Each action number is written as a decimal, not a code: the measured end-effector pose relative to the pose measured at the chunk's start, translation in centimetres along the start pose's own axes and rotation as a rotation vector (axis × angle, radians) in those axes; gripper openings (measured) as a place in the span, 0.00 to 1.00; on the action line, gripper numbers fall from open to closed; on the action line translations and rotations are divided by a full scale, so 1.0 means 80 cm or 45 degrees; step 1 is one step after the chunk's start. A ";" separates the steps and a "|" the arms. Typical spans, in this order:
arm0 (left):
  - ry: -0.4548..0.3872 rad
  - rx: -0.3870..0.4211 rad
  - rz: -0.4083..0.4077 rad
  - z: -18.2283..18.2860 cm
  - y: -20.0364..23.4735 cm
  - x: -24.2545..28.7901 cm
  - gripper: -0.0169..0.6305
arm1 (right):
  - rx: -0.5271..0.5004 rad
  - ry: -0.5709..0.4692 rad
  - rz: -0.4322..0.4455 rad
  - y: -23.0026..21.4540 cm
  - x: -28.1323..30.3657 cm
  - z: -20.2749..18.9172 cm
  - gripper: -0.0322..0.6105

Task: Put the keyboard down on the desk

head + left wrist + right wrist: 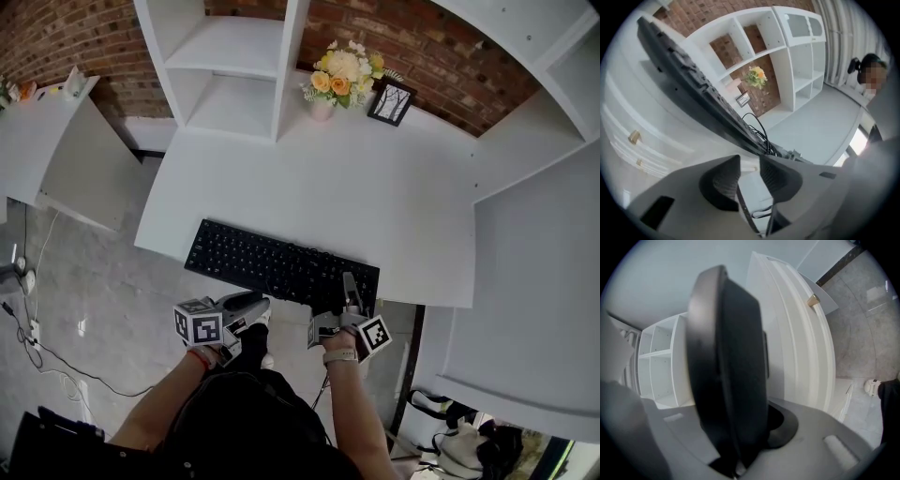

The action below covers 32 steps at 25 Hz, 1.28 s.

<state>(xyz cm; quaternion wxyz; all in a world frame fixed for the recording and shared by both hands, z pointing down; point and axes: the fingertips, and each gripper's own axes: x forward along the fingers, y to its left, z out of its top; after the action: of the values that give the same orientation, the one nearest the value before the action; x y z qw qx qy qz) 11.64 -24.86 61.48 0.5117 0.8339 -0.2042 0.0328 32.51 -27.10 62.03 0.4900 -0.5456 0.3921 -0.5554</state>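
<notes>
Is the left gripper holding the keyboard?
No, the left gripper has its jaws apart and empty; the keyboard lies beyond them.

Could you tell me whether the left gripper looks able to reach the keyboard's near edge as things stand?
Probably yes. The left gripper has its jaws apart and empty, just short of the keyboard, with nothing in between. The right gripper grips the other end, well clear of that path.

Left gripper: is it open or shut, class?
Open: the left gripper shows its jaws apart, gripping nothing; the keyboard lies beyond them.
</notes>
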 end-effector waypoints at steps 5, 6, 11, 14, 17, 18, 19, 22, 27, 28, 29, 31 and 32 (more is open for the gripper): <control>0.080 0.327 0.100 0.001 -0.010 0.006 0.02 | 0.004 -0.001 -0.006 0.001 0.004 -0.001 0.18; 0.110 0.388 0.130 0.001 -0.011 0.008 0.02 | 0.003 -0.001 -0.008 0.001 0.005 -0.001 0.18; 0.210 0.496 0.203 0.002 -0.014 0.023 0.01 | -0.005 0.004 -0.021 0.001 0.008 -0.001 0.18; 0.234 0.504 0.222 0.001 -0.015 0.031 0.00 | -0.007 0.022 -0.024 0.002 0.012 -0.003 0.19; 0.216 0.469 0.217 0.005 -0.018 0.035 0.00 | -0.004 0.049 -0.017 0.006 0.016 -0.002 0.23; 0.209 0.453 0.208 0.007 -0.020 0.036 0.00 | -0.007 0.060 -0.014 0.008 0.017 -0.002 0.24; 0.207 0.439 0.201 0.009 -0.021 0.036 0.00 | -0.018 0.077 -0.011 0.009 0.018 -0.003 0.25; 0.202 0.408 0.193 0.011 -0.023 0.036 0.00 | -0.071 0.162 -0.011 0.011 0.018 -0.011 0.26; 0.207 0.351 0.225 0.010 -0.017 0.040 0.00 | -0.177 0.305 -0.007 0.012 0.013 -0.025 0.28; 0.213 0.342 0.233 0.009 -0.015 0.041 0.00 | -0.215 0.334 -0.003 0.012 0.012 -0.029 0.30; 0.216 0.334 0.235 0.009 -0.014 0.042 0.00 | -0.247 0.359 0.002 0.013 0.010 -0.032 0.31; 0.221 0.327 0.232 0.010 -0.012 0.044 0.00 | -0.288 0.394 0.016 0.015 0.006 -0.036 0.32; 0.225 0.327 0.232 0.010 -0.012 0.045 0.00 | -0.310 0.412 0.026 0.016 0.005 -0.037 0.34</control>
<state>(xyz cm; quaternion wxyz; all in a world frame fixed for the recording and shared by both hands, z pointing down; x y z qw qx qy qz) 15.18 -26.27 61.27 0.4120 0.8642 -0.2274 0.1782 29.76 -28.04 60.58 0.3567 -0.5005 0.5354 -0.5793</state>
